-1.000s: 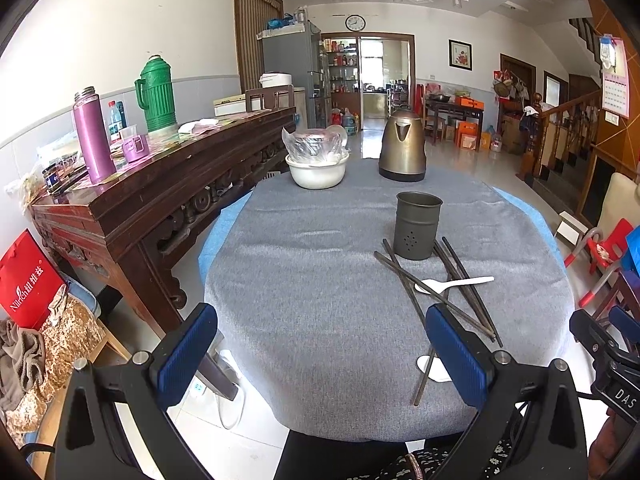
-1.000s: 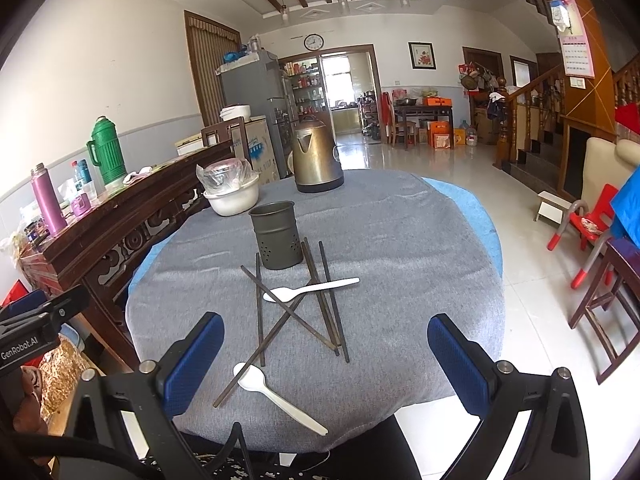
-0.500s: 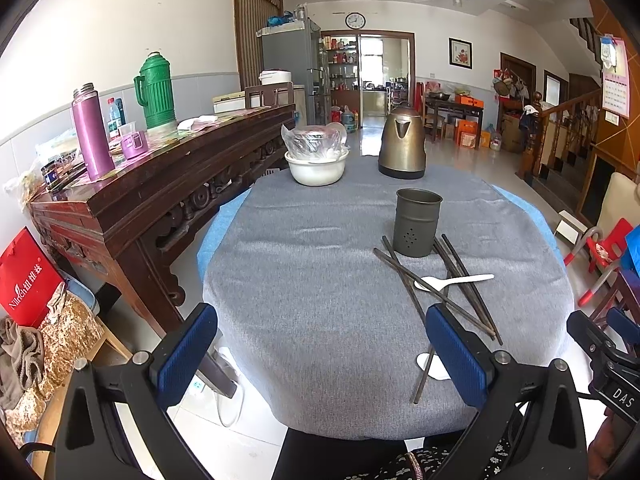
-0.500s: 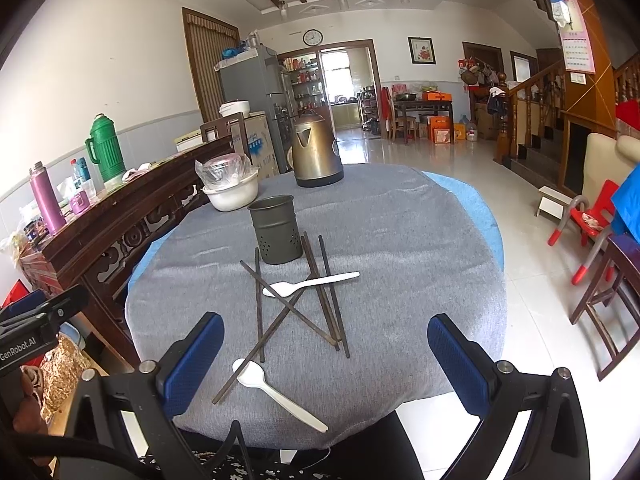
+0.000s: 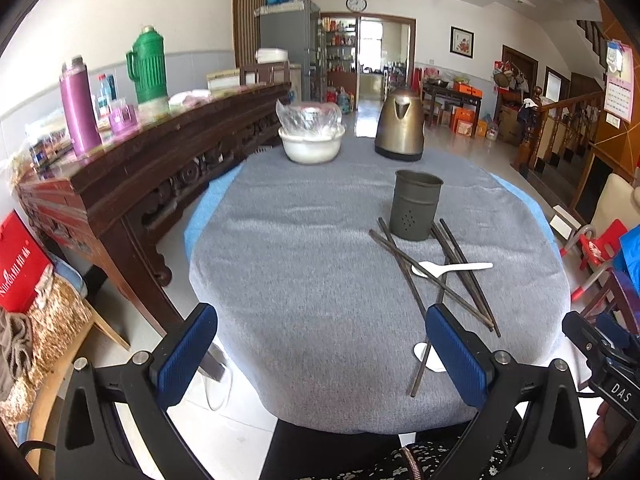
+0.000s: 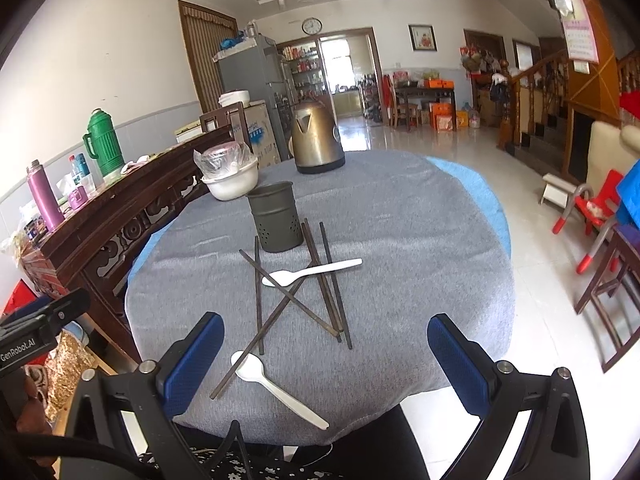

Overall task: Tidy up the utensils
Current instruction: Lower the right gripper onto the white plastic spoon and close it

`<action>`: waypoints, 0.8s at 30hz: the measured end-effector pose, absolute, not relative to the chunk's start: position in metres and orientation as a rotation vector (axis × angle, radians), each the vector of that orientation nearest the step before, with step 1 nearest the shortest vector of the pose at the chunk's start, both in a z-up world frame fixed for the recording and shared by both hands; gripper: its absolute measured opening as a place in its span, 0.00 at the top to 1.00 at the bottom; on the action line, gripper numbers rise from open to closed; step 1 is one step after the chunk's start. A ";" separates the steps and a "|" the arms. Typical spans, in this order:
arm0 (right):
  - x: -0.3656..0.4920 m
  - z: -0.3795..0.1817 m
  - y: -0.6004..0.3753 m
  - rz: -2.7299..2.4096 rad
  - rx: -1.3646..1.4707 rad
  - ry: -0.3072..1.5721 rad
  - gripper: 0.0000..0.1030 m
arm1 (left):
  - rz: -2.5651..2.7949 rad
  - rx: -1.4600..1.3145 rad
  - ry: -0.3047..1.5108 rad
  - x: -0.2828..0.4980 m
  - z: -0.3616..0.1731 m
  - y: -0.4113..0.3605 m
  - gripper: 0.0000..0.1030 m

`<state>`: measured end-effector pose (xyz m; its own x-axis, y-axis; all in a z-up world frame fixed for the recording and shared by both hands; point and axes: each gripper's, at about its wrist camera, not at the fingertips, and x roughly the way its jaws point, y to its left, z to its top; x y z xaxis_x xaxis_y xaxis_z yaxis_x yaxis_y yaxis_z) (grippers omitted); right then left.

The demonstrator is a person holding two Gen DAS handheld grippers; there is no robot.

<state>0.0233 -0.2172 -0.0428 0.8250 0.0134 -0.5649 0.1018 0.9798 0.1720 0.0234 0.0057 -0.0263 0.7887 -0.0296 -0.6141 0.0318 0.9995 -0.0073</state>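
Left wrist view: left gripper [image 5: 322, 344] jaws spread wide, nothing between them, held low over the near table edge. Metal utensil holder [image 5: 416, 206] stands upright on the grey tablecloth [image 5: 304, 264], dark chopsticks [image 5: 416, 276] scattered crossed just in front of it, a white plastic spoon [image 5: 452, 269] lying over them.

Right wrist view: right gripper [image 6: 326, 350] jaws also spread, empty. Second white spoon [image 6: 276, 388] near the table edge, touching one chopstick end. Chopsticks likely stiff, thin, light, slick; pinch mid-shaft. Spoons light, probably brittle; take the handle. Holder looks light and may tip.
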 end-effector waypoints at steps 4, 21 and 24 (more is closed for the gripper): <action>0.036 -0.056 -0.224 -0.022 0.245 0.661 0.01 | -0.040 -0.015 0.734 0.038 -0.042 0.005 0.00; 0.128 -0.097 -0.228 0.135 0.265 0.927 0.43 | -0.039 -0.025 0.916 0.092 -0.090 0.003 0.16; 0.137 -0.104 -0.239 0.127 0.286 0.946 0.46 | -0.126 -0.004 0.968 0.102 -0.102 -0.014 0.36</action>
<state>0.1374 -0.2395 -0.1035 0.5807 0.2315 -0.7805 0.0170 0.9550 0.2960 0.1018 -0.0139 -0.1024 0.5599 -0.1088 -0.8214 0.1055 0.9926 -0.0595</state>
